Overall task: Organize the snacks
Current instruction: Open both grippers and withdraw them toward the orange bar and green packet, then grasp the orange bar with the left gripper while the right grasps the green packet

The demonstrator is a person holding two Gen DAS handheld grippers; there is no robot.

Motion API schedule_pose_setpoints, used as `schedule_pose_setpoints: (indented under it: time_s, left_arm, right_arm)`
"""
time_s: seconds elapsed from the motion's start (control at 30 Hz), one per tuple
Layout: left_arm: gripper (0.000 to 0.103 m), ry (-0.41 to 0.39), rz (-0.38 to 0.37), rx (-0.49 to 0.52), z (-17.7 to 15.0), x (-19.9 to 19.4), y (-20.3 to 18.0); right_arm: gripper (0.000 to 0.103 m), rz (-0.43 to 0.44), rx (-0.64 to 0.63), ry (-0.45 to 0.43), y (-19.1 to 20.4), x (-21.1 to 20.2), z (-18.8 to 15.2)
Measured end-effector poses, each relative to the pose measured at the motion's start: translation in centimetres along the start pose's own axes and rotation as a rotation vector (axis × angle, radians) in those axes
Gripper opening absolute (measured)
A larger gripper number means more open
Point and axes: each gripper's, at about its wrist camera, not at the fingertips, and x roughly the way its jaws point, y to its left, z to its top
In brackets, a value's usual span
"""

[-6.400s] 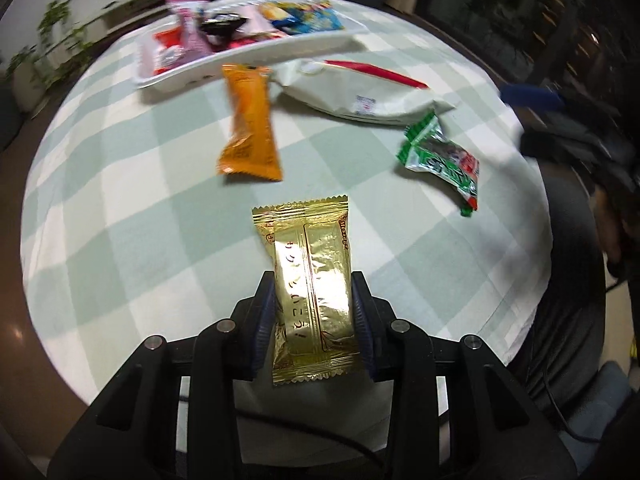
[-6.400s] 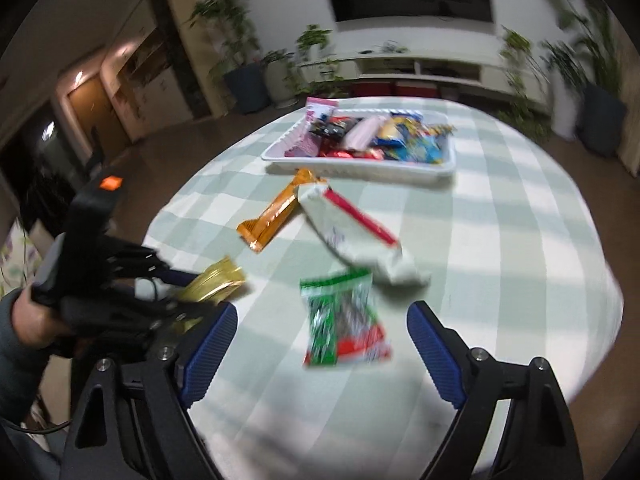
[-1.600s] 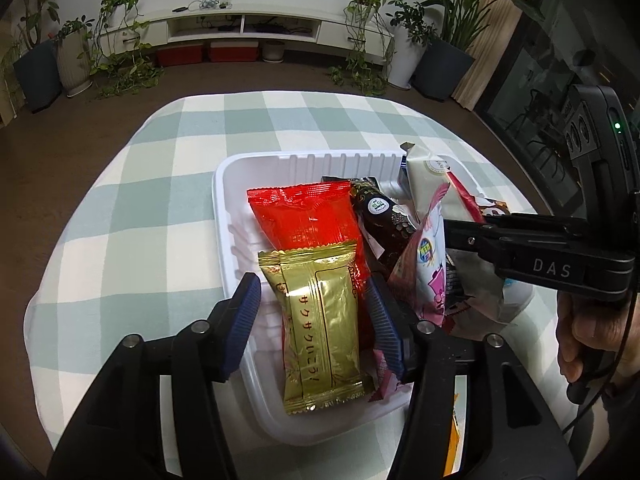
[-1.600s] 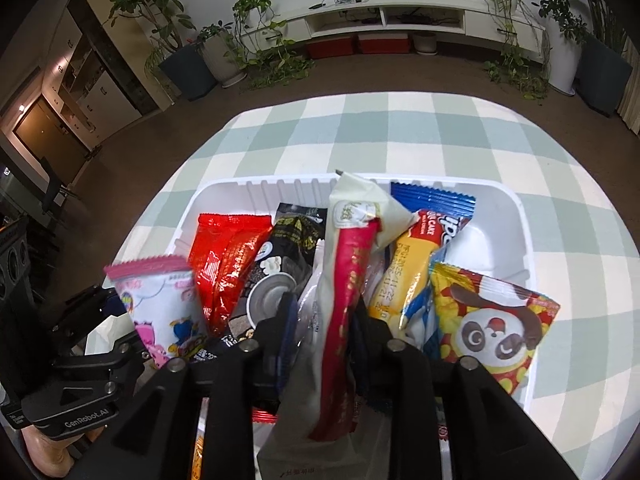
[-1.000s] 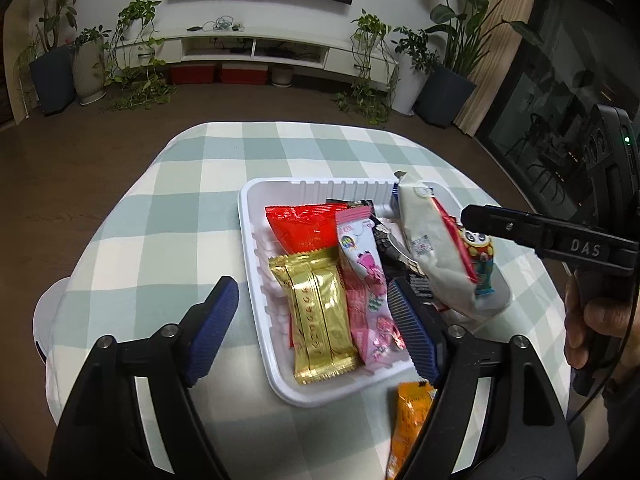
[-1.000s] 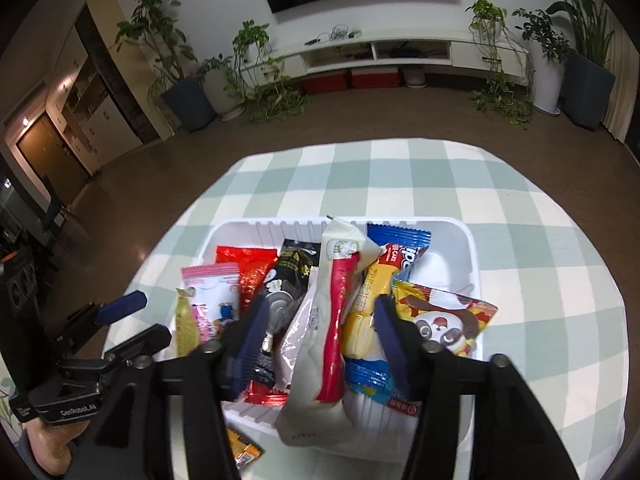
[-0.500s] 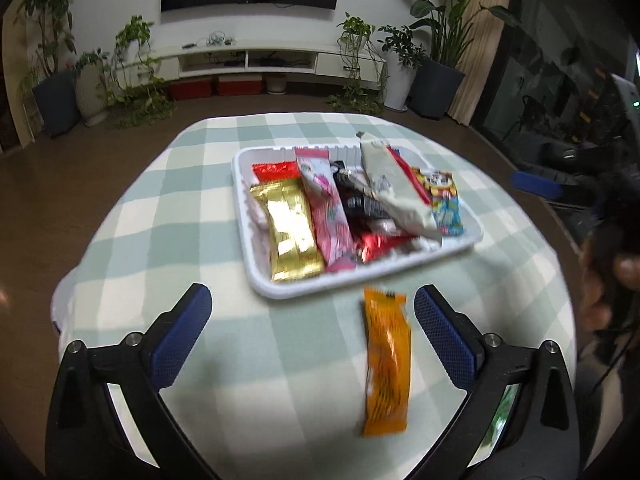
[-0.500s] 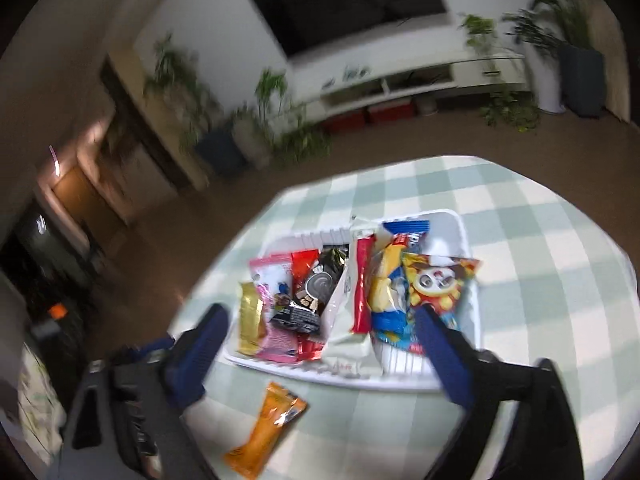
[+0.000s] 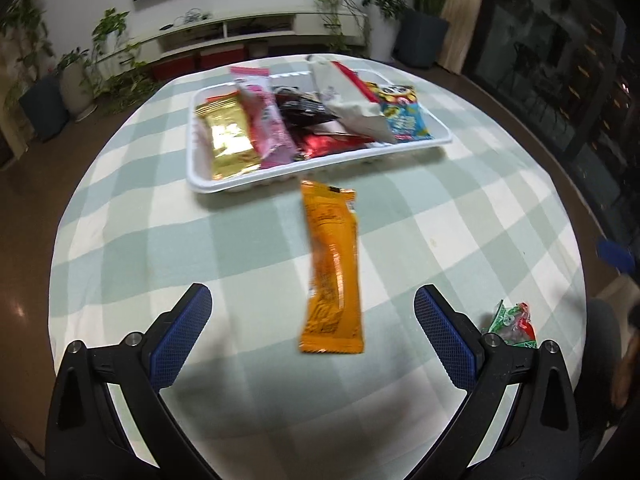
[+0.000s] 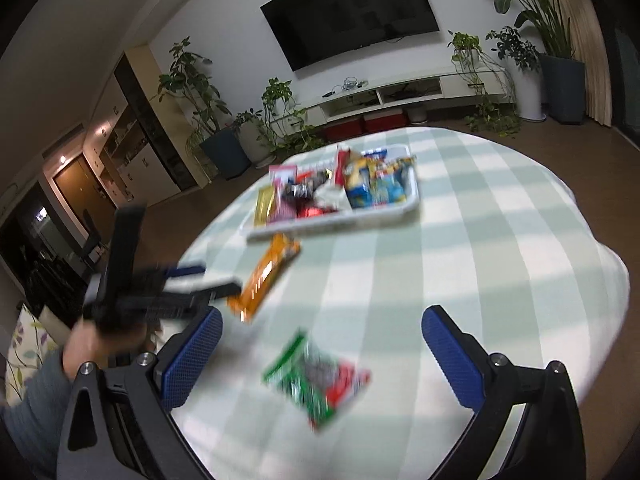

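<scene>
Left gripper (image 9: 312, 332) fingers spread wide and empty at lower frame, orange snack packet (image 9: 332, 270) on the checked counter (image 9: 460, 216) at centre, white tray (image 9: 320, 164) of snacks above it, green packet (image 10: 316, 376) lower centre between the wide, empty right gripper (image 10: 320, 352) fingers.

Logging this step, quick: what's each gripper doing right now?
Left gripper: open, holding nothing.
Right gripper: open, holding nothing.

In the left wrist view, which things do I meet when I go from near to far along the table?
left gripper → orange snack packet → white tray with snacks
</scene>
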Motion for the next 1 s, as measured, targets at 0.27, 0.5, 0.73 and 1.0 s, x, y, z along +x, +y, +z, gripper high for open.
schedule_pose_setpoints:
  time_s: [0.27, 0.5, 0.73, 1.0]
  left_arm:
    - [0.083, 0.106, 0.041, 0.095, 2.7, 3.2, -1.9]
    - [0.056, 0.201, 0.043, 0.104, 3.6, 6.2, -1.9]
    - [0.042, 0.224, 0.006, 0.092, 4.1, 7.3, -1.7]
    - [0.017, 0.226, -0.049, 0.106, 3.5, 6.8, -2.1]
  right_arm:
    - [0.098, -0.024, -0.015, 0.024, 0.0, -1.9, -3.1]
    - [0.095, -0.015, -0.011, 0.032, 0.1, -2.0, -3.6]
    - [0.095, -0.002, -0.014, 0.038, 0.5, -2.0, -3.6]
    - [0.094, 0.016, -0.052, 0.075, 1.3, -1.6, -3.8]
